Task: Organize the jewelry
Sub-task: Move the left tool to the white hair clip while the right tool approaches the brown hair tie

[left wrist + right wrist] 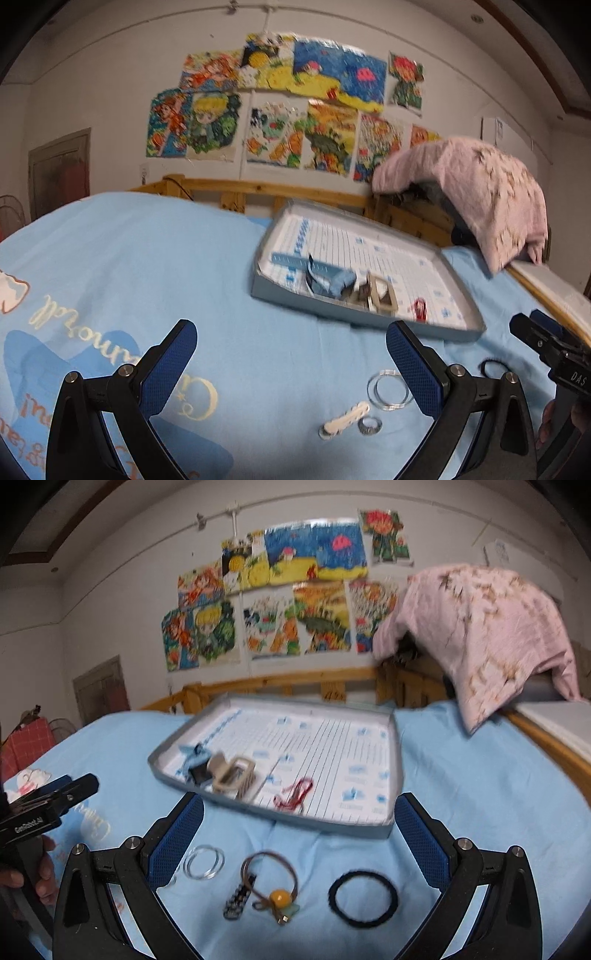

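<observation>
Open light-blue bedsheet (480,775) left and right of shallow grey cardboard tray (397,775); near strip crowded: clear plastic bangles (204,862), brown cord bracelet with amber bead (271,880), black fabric hair ring (364,899); pink draped blanket (487,635) blocks far right

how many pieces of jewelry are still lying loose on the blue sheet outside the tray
6, all in front of the tray: clear bangles, white clip, silver ring, dark clip, cord bracelet with an amber bead, black hair tie. The grippers may hide more.

The left gripper (291,354) is held with its blue-padded jaws spread wide, nothing between them. The right gripper (299,827) is likewise held wide apart and empty.
</observation>
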Demonstrator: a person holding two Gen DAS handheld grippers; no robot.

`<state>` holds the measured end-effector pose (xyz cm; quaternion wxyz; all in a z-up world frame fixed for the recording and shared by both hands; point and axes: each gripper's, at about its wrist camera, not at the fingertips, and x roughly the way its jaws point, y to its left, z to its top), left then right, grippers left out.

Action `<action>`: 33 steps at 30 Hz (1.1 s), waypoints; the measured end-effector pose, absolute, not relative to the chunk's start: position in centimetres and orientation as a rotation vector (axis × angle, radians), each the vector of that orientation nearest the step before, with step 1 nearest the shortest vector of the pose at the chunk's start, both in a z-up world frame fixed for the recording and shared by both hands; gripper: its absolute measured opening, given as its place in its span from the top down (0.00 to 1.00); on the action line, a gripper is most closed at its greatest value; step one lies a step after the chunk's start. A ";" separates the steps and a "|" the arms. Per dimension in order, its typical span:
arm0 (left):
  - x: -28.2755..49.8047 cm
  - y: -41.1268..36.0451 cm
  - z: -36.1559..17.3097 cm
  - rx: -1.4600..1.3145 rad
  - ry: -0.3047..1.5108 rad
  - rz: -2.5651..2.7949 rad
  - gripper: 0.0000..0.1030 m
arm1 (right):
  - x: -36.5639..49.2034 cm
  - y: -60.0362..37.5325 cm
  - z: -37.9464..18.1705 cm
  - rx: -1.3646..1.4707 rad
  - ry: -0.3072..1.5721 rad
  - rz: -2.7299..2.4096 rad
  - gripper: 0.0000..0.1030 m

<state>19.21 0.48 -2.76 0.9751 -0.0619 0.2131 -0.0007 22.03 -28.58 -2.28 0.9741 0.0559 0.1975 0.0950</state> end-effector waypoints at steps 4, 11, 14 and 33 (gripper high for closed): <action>20.0 -0.1 -4.0 -0.093 0.499 -0.026 0.00 | 22.7 -28.5 -3.9 0.128 0.476 0.220 0.02; 20.9 0.7 -6.5 -0.151 0.601 -0.125 0.01 | 23.0 -27.4 -6.3 0.089 0.576 0.289 0.35; 20.9 0.5 -7.4 -0.158 0.634 -0.172 0.12 | 23.1 -27.0 -7.4 0.082 0.616 0.311 0.44; 22.1 -0.2 -10.9 -0.210 0.778 -0.390 0.55 | 24.4 -26.6 -10.2 0.104 0.721 0.356 0.59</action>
